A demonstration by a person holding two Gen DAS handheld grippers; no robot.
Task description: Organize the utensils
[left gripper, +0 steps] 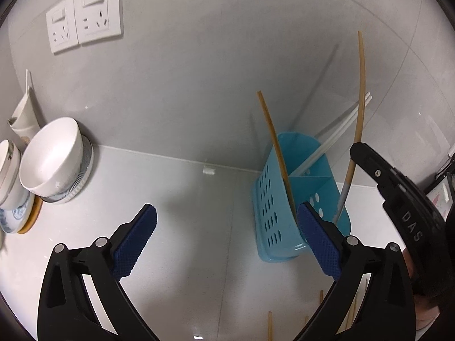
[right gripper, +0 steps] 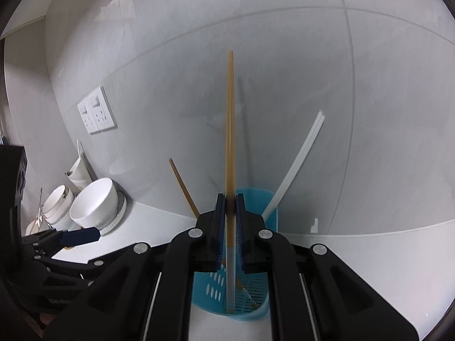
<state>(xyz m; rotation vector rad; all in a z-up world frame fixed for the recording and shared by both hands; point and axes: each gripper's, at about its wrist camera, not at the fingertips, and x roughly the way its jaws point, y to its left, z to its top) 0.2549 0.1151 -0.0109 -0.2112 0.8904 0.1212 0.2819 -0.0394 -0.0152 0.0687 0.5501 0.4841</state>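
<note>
A blue perforated utensil holder [left gripper: 287, 199] stands on the white counter by the wall; it also shows in the right wrist view [right gripper: 257, 199]. It holds one tan chopstick [left gripper: 274, 142] and a pair of white chopsticks [left gripper: 338, 133]. My right gripper [right gripper: 231, 199] is shut on a tan chopstick with a grey tip [right gripper: 229, 130], held upright with its tip down inside the holder. That chopstick also shows in the left wrist view [left gripper: 359, 108]. My left gripper [left gripper: 227, 221] is open and empty, just left of the holder.
White bowls [left gripper: 54, 156] and stacked plates stand at the left by the wall, with a white cup [left gripper: 24, 113] behind them. Wall sockets [left gripper: 85, 14] are above. Several loose tan chopsticks [left gripper: 270, 326] lie on the counter near the front.
</note>
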